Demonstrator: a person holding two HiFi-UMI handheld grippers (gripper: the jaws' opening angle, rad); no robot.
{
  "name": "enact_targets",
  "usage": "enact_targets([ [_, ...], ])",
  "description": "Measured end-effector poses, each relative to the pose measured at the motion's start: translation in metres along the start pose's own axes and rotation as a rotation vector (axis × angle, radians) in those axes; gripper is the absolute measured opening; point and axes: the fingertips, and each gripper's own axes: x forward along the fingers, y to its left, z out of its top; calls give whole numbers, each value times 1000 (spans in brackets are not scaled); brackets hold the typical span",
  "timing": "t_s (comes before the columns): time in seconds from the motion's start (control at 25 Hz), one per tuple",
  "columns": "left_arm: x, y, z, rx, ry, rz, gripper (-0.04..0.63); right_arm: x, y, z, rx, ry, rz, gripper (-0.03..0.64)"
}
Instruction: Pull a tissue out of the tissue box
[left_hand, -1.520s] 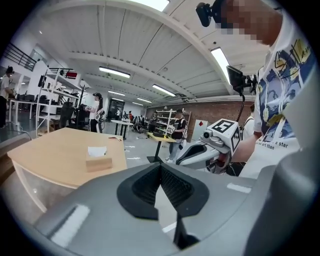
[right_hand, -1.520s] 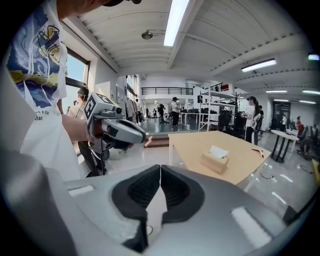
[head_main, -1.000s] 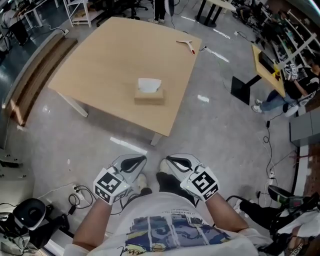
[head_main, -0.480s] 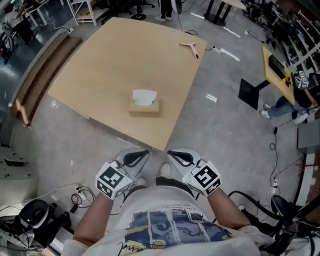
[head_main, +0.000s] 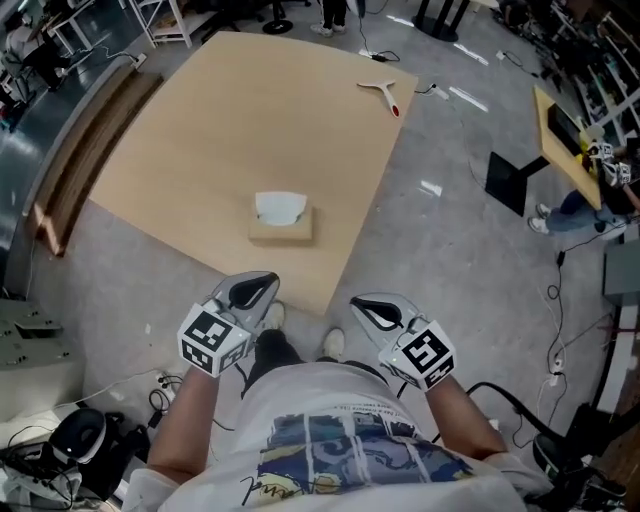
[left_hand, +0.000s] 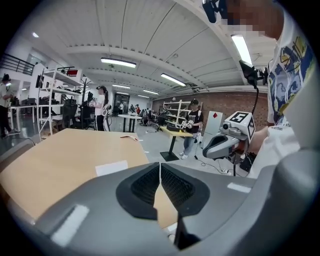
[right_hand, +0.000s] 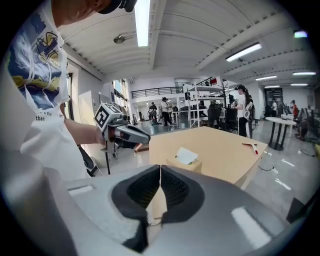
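A tan tissue box (head_main: 280, 228) with a white tissue (head_main: 279, 206) sticking up from it sits near the front corner of the wooden table (head_main: 250, 110). My left gripper (head_main: 262, 285) hovers just short of the table edge, below the box. Its jaws are opening from closed, the pads still almost touching, with nothing between them (left_hand: 160, 167). My right gripper (head_main: 362, 305) hangs over the floor to the right of the table corner, shut and empty (right_hand: 160, 172). The right gripper view shows the box (right_hand: 184, 163) ahead and the left gripper (right_hand: 131, 136) at its left.
A white tool with a red tip (head_main: 380, 92) lies at the table's far corner. Long wooden boards (head_main: 80, 150) run along the table's left side. A black stand (head_main: 512, 178) and cables are on the floor to the right. People stand far behind.
The person has stepped toward the table, so the box sits closer in the head view. Both grippers moved forward; the left one has reached the table's near edge.
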Motion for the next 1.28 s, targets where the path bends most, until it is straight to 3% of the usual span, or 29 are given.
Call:
enact_targets([
  [0.24,26,51,16,48,40,-37,57,10,-31,20,51,-13,-88,5],
  [0.68,63,152,14,47,99,-124,120,55,-40,40,100,13,-231,6],
  [1.28,137,203,-36,94,278,-323,182,70,-28,31,229,51,-475,5],
])
